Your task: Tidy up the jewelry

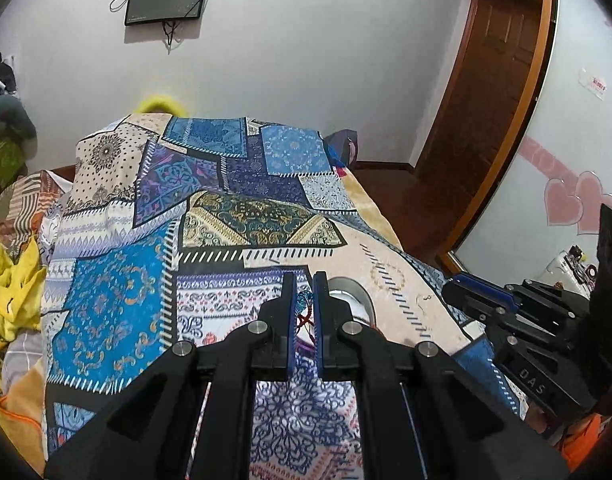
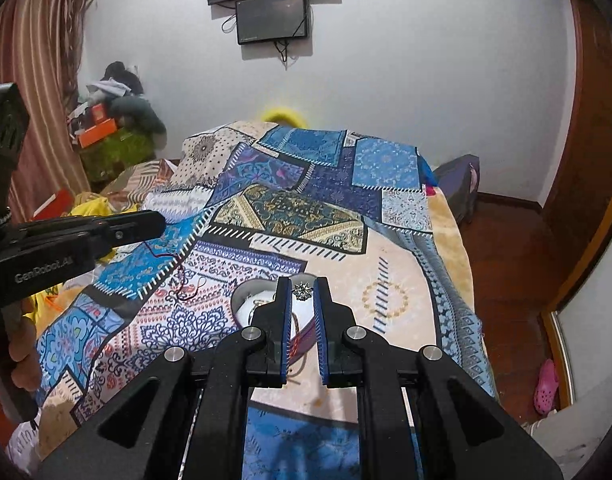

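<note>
My left gripper (image 1: 304, 285) is shut on a blue beaded pendant (image 1: 304, 300) with a dark red cord (image 1: 303, 320) that hangs from it down to the quilt; the cord also shows in the right wrist view (image 2: 174, 264). The left gripper shows from the side in the right wrist view (image 2: 158, 220). My right gripper (image 2: 302, 285) is shut on a small silver star-shaped piece (image 2: 302, 291), held over a round metal box (image 2: 246, 300) with a white inside and a chain in it. The box also shows in the left wrist view (image 1: 351, 292).
A patchwork quilt (image 1: 226, 216) covers the bed. Yellow cloth (image 1: 10, 280) lies at the left. A wooden door (image 1: 493, 92) and floor are at the right. Monitors (image 2: 272, 16) hang on the far wall. Clutter (image 2: 114, 120) is piled at the far left corner.
</note>
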`<state>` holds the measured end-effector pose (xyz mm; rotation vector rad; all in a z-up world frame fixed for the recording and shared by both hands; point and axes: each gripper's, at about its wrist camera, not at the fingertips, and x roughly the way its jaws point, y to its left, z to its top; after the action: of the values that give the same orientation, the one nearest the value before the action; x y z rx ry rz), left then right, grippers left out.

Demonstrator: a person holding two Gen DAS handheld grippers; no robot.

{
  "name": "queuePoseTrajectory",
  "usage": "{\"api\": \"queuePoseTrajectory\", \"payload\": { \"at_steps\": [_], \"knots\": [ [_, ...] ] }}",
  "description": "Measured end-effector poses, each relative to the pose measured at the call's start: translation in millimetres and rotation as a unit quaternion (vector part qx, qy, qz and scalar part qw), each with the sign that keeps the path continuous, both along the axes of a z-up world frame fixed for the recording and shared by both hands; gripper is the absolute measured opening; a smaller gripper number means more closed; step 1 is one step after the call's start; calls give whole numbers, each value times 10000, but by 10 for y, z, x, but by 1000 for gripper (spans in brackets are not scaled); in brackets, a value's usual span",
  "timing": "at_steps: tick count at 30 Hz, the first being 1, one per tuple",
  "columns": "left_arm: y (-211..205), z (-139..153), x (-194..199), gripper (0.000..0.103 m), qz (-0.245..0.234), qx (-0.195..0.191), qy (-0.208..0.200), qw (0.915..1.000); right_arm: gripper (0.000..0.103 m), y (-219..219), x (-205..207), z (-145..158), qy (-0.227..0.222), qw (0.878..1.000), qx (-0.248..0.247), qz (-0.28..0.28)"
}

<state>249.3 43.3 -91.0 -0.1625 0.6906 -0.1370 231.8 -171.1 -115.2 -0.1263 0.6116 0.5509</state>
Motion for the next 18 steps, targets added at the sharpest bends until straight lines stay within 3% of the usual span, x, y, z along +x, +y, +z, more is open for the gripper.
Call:
{"api": "queuePoseTrajectory", "payload": {
  "at_steps": [7, 18],
  "knots": [
    [-57, -77, 207, 6, -64, 38, 63, 10000, 10, 46, 122, -41, 80, 9999, 71, 60],
    [-239, -422, 521, 6, -365, 251, 443, 9980, 10, 190, 345, -358, 619, 9976, -63, 314]
  ]
}}
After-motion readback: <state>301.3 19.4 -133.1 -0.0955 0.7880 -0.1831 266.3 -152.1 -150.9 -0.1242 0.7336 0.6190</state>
